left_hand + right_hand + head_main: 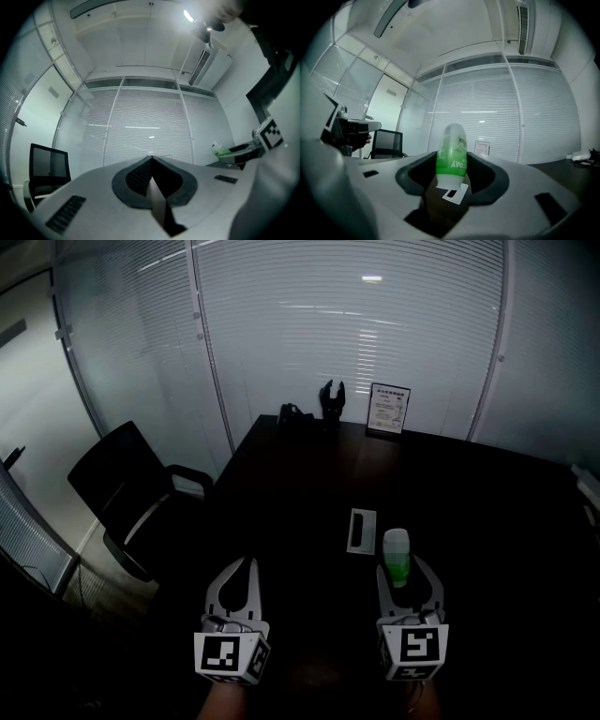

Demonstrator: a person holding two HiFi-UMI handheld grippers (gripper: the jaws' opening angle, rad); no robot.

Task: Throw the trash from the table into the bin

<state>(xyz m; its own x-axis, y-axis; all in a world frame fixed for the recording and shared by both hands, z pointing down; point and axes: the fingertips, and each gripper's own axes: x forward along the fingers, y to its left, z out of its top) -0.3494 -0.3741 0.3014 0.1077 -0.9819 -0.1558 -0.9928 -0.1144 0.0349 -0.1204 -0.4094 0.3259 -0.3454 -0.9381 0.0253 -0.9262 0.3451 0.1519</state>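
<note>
Dark table (309, 474) in a glass-walled office, pale blinds (356, 324) shut on every side. Over the near part of that surface, a green-and-white bottle (397, 551), clamped between the 2 jaws of the right gripper (398, 568). Pads pressed on its sides. Nearly upright with a slight lean, white at both ends, green round the middle, label print upside down in the right gripper view. Just beyond and left of the bottle, a flat white slab (361, 531) with a dark slot, lying on the tabletop and apart from the jaws. Further left, beside the right one and at about the same reach, the left gripper (247, 568). Jaws together tip to tip, with nothing between them. At the far edge of the table, a framed notice (389, 410) standing upright. Left of it, 2 black items (332, 399), too dark to tell apart. Off the table's left side, a black office chair (122, 484) with armrests, set near the glass wall.
</note>
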